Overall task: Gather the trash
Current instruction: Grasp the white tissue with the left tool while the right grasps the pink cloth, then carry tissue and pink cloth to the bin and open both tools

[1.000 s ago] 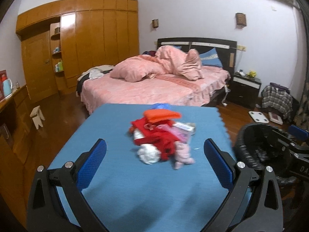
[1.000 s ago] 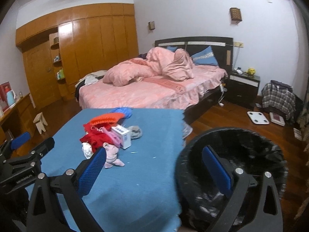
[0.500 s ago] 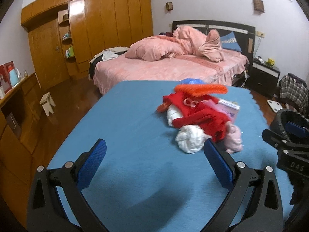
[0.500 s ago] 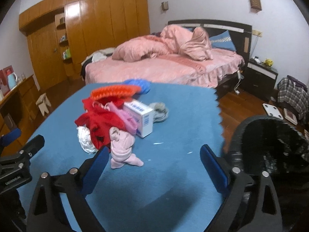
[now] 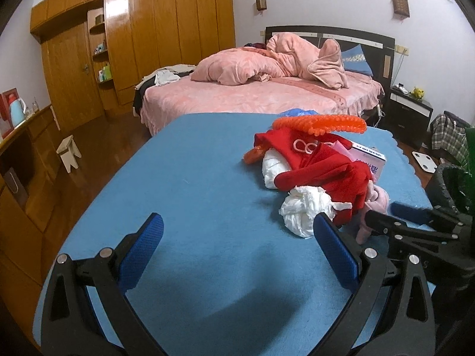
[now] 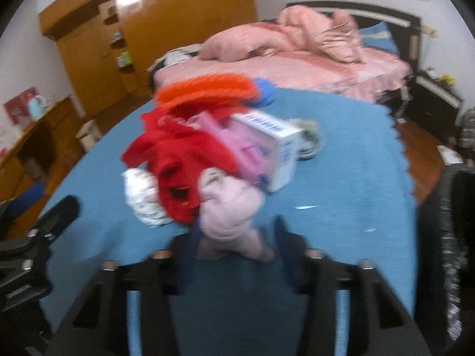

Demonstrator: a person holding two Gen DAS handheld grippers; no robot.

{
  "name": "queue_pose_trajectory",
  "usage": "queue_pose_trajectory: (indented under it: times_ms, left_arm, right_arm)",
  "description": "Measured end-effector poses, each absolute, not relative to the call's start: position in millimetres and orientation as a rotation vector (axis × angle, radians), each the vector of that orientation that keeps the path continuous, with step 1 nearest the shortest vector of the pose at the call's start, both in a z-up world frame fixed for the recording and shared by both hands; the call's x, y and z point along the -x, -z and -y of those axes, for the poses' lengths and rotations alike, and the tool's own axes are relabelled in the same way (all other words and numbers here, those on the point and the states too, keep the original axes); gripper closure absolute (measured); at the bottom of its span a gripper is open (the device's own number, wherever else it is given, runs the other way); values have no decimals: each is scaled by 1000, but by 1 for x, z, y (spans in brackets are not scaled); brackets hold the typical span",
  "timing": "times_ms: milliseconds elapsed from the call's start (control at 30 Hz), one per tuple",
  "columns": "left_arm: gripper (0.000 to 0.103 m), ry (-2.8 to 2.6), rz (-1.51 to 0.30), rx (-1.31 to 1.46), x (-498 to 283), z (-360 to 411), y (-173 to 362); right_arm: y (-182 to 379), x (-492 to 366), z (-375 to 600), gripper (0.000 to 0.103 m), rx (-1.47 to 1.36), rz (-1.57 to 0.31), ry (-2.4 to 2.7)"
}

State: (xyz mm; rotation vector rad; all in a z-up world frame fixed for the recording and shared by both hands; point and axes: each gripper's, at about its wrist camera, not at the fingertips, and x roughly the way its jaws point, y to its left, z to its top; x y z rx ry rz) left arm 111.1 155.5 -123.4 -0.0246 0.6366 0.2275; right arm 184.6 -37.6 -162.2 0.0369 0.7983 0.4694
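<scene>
A pile of items lies on the blue table: a red cloth, crumpled white paper, a pink sock, a white and pink box and an orange brush. My left gripper is open and empty, just left of the white paper. My right gripper is blurred, its fingers narrowed around the lower end of the pink sock. It also shows in the left wrist view, beside the pile.
A black-lined trash bin stands off the table's right edge, also in the left wrist view. A pink bed is behind the table. A wooden wardrobe and a small stool are at left.
My right gripper has moved in on the pile and narrowed around the pink sock. My left gripper has shifted left of the pile and stays open.
</scene>
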Motion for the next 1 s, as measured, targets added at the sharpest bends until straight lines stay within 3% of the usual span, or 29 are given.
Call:
queue_pose_trajectory:
  times_ms: [333,433,567,633,700,800,1000]
  left_arm:
    - [5,-165,-661,17,-136,-134,138]
    - [11,-151,-693,16,-148,-128,146]
    - [32,-97,-752,48,-163,-125,156]
    - [45,-53,-762,76,-166,-126,158]
    - [66,-5,-763,100,-167,-126,160]
    - [83,16,-747,106,-162,-125,160]
    - [91,7,-719,101,-139,-126,150]
  right_arm:
    - [153,-176,59,72,-37,-770,-443]
    - [152,-177,69,72,-37,-767,-421]
    - [153,-178,74,72,-44,-767,-411]
    - [153,-180,75,71,-52,-772,-408]
    - [154,-180,75,71,-55,-775,-405]
    - [154,-179,77,71,-61,-775,-407]
    - [148,-171,83,71,-66,-764,-412]
